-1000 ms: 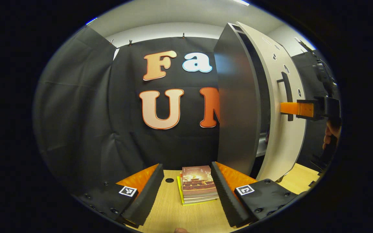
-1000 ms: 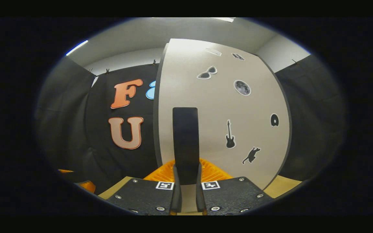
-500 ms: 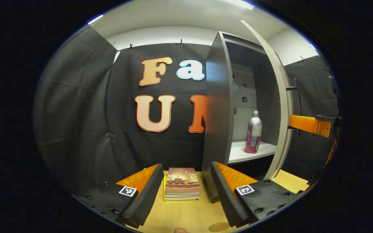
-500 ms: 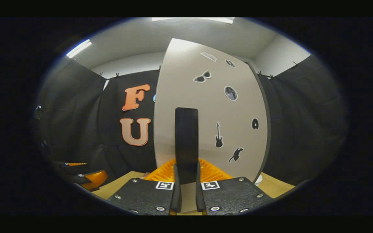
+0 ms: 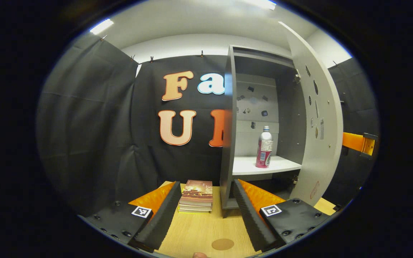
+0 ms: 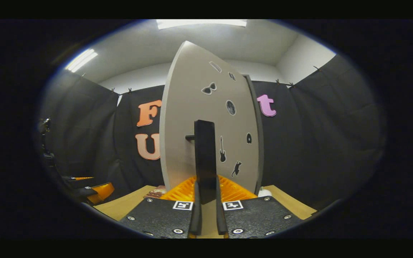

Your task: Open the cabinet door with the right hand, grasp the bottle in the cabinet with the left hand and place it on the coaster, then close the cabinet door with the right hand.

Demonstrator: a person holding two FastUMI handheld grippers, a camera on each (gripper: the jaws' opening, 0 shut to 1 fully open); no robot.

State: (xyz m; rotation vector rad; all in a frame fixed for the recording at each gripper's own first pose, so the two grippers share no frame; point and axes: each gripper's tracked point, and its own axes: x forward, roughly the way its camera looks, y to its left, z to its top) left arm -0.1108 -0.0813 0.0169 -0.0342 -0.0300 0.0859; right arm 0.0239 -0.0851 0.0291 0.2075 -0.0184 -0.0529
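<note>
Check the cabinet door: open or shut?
Open. The cabinet door stands swung wide, exposing the bottle upright on the shelf.

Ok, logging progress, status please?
Right gripper shut on door handle. Left gripper open. Door open, bottle upright on shelf. Nothing blocking it.

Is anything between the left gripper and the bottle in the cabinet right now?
Nothing visible blocks it. The cabinet door is swung wide to the right, and the bottle stands alone on the white shelf, beyond the open left gripper. The cabinet's left side panel is beside that path.
</note>
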